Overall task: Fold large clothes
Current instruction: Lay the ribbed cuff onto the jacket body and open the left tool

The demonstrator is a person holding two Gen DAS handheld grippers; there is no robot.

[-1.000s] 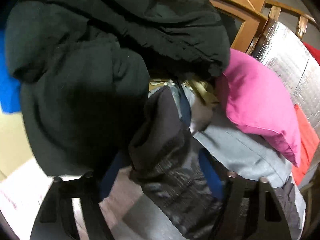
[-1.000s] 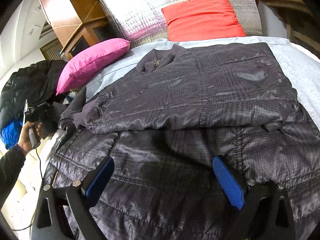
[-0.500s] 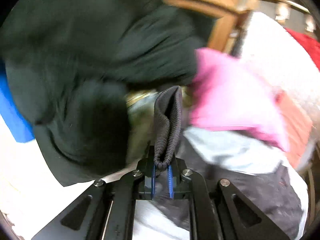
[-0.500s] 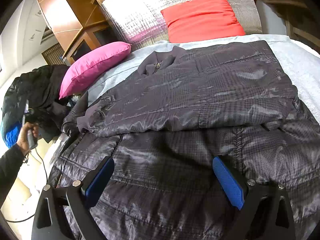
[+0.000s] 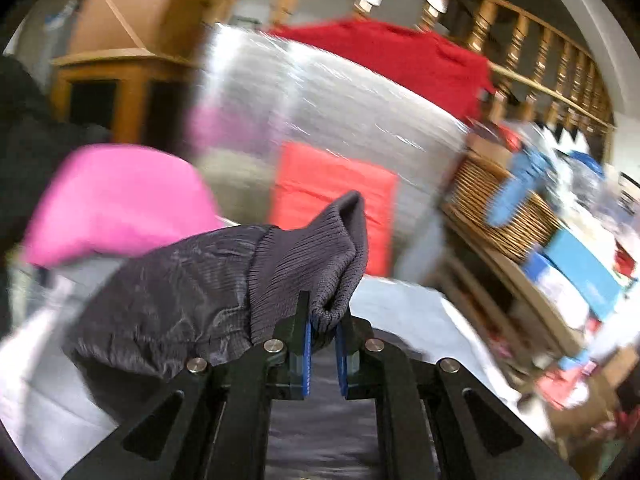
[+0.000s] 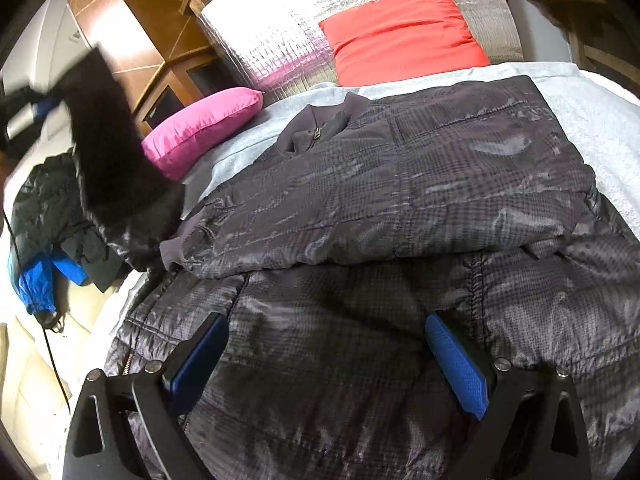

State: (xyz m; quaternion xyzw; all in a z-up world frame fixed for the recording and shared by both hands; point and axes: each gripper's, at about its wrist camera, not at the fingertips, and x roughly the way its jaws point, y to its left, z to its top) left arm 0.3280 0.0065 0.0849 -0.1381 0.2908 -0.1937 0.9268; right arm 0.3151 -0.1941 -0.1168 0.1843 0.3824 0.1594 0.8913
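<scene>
Left wrist: cuff [image 5: 316, 264] in left tool [image 5: 322, 334].

Bed [image 6: 592, 92] w/ grey sheet: dark jacket [image 6: 400, 200], pink pillow [image 6: 200, 128], red pillow [image 6: 400, 28]

We look from two wrist-mounted fisheye cameras. The left view sits close behind a lifted sleeve cuff [image 5: 316, 256], facing the silver headboard [image 5: 340, 120]. The right view looks down across the jacket [image 6: 400, 200] from near the bed's foot. Both share the pink pillow [image 5: 116, 200] and red cushion [image 6: 404, 28].
</scene>
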